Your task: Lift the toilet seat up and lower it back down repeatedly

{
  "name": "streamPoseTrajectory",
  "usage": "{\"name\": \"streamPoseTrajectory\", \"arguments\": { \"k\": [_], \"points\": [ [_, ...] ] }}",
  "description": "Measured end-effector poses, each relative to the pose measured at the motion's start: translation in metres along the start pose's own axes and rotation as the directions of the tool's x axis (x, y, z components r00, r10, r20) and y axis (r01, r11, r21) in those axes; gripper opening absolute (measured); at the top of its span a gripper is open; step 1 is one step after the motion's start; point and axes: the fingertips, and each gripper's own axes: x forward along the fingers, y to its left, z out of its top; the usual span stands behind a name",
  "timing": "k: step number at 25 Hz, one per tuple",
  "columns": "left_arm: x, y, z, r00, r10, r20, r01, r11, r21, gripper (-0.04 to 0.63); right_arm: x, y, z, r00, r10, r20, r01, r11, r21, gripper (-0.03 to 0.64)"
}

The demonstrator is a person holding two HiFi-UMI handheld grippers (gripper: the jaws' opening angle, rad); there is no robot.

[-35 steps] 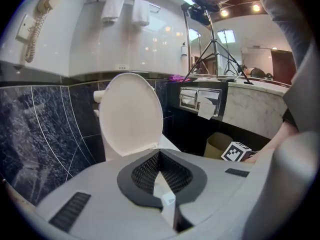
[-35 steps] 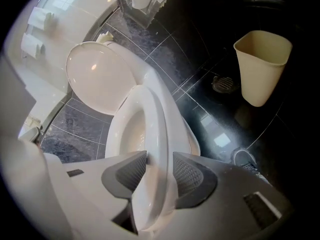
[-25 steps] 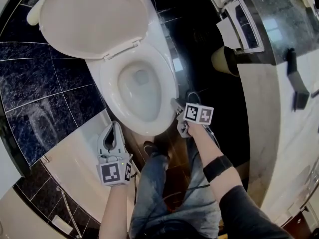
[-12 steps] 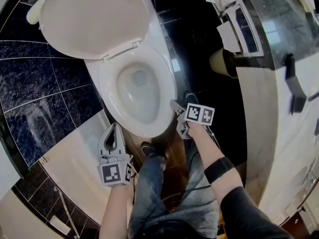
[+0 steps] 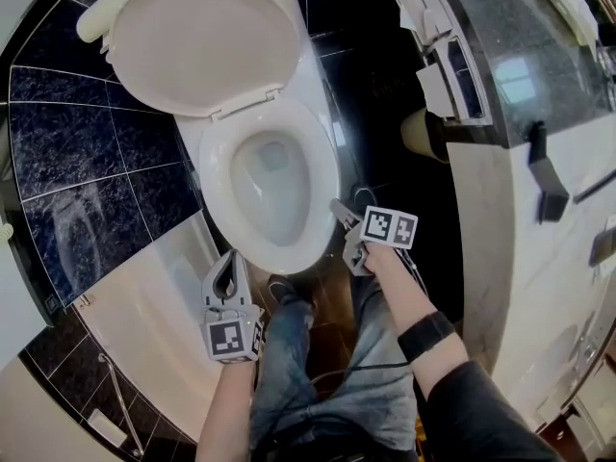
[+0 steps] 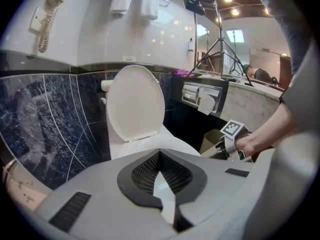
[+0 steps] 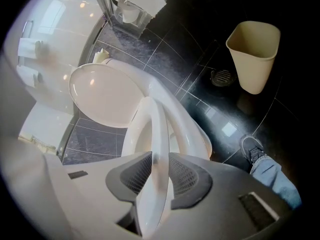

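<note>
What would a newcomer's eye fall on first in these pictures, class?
The white oval toilet lid stands raised against the dark blue marbled wall tiles at upper left. Below and right of it, the right gripper, its jaws just having closed further, clamps the white plastic toilet seat. A beige waste bin stands on the black tiled floor.

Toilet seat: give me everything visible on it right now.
The seat is a white, glossy, plastic-looking oval ring. It is tilted, its front raised off the bowl and its rear down by the upright lid. The right gripper, whose jaws have just been closing, clamps its front rim, one pad on each face. The hinge isn't visible.
</note>
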Motion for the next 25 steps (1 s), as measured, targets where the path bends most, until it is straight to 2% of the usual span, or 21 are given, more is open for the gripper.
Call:
{"name": "streamPoseTrajectory", "arguments": {
  "k": [5, 11, 15, 20, 25],
  "points": [
    [-0.044, -0.013, -0.049, 0.991, -0.004, -0.136, 0.0, 0.999, -0.032, 0.0, -0.021, 0.031, 0.011, 1.0, 0.014, -0.001, -0.014, 1.0, -0.003, 0.109],
    [-0.051, -0.049, -0.112, 0.958, -0.067, -0.279, 0.014, 0.982, -0.186, 0.0, -0.039, 0.062, 0.027, 1.0, 0.015, -0.017, -0.015, 0.999, -0.032, 0.104],
    [-0.018, -0.067, -0.108, 0.96, -0.103, -0.26, 0.04, 0.971, -0.236, 0.0, -0.044, 0.078, 0.033, 0.999, 0.022, -0.027, -0.024, 0.999, -0.049, 0.109],
    [-0.007, -0.065, -0.076, 0.975, -0.05, -0.215, -0.011, 0.963, -0.27, 0.0, -0.048, 0.092, 0.04, 0.999, 0.043, -0.028, -0.044, 0.998, -0.053, 0.112],
    [-0.011, -0.056, -0.039, 0.987, -0.027, -0.156, -0.016, 0.962, -0.271, 0.0, -0.055, 0.108, 0.05, 0.998, 0.06, -0.011, -0.061, 0.998, -0.035, 0.117]
  ]
}}
